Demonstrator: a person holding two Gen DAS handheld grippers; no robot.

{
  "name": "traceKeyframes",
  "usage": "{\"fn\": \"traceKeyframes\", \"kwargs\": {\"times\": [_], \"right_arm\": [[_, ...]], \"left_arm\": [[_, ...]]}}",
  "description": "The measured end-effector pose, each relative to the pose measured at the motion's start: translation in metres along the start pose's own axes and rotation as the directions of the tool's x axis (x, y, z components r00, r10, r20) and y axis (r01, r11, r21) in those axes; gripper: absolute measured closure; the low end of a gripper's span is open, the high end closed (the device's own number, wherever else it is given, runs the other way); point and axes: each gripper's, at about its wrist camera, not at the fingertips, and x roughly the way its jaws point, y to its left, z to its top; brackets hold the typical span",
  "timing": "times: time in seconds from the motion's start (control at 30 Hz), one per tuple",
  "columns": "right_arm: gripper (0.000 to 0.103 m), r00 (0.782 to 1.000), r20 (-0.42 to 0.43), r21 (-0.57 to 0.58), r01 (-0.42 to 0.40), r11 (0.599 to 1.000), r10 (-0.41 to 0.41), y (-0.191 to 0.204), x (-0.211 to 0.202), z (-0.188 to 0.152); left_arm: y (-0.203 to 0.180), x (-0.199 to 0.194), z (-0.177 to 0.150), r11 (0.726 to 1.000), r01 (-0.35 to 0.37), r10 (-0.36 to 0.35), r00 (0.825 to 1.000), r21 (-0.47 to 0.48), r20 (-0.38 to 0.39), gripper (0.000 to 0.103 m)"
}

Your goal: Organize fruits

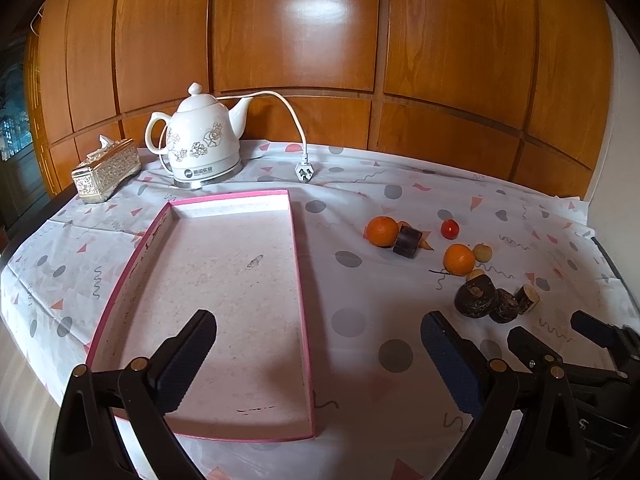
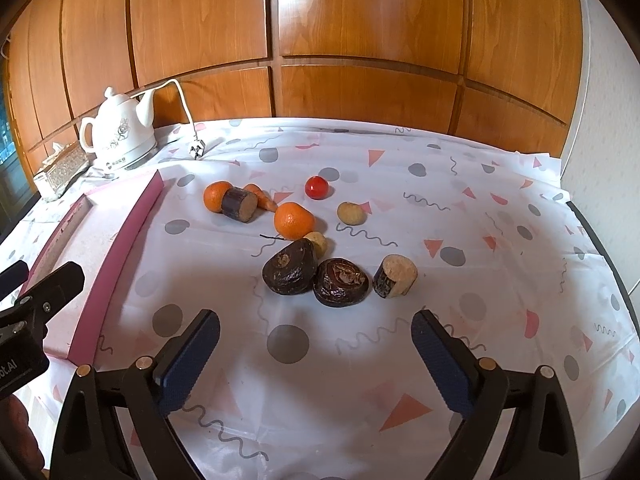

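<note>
Fruits [image 2: 294, 220] are lying mid-table beside the tray [image 1: 298, 280] — both claws, right gripper [image 2: 316, 354] and left gripper [image 1: 319, 364], are hanging released; best approaching the nearest dark piece [image 2: 289, 266] squarely.

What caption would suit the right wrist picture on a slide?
Open right gripper hovers before scattered oranges, a tomato and dark cut pieces beside a pink tray.

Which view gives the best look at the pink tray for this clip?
The left wrist view: the pink tray lies almost whole below the camera, floor bare, all four rims traceable. The right wrist view catches only its right wall and a strip of floor at the left edge, partly behind the left gripper.
</note>
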Motion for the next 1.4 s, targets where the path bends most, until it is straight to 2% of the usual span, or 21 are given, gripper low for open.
{"fn": "traceKeyframes", "kwargs": {"times": [0.93, 1.17, 1.33, 1.4], "right_arm": [[0.01, 1.0, 0.003, 0.014, 0.006, 1.0, -0.006, -0.009, -0.001, 0.002], [0.014, 1.0, -0.007, 0.043, 0.013, 0.999, -0.013, -0.021, 0.003, 0.0], [0.026, 1.0, -0.018, 0.058, 0.02, 0.998, -0.019, -0.035, 0.007, -0.002], [0.041, 1.0, -0.026, 0.064, 0.013, 0.998, -0.012, -0.04, 0.009, -0.002]], "left_arm": [[-0.012, -0.002, 0.003, 0.999, 0.029, -0.029, 1.0, 0.035, 0.004, 0.0], [-0.017, 0.001, 0.002, 0.998, 0.04, -0.039, 0.999, 0.049, -0.009, 0.0], [-0.022, 0.006, 0.001, 0.996, 0.06, -0.058, 0.998, 0.068, -0.03, 0.0], [-0.025, 0.009, 0.001, 0.994, 0.075, -0.072, 0.997, 0.081, -0.042, 0.0]]}}
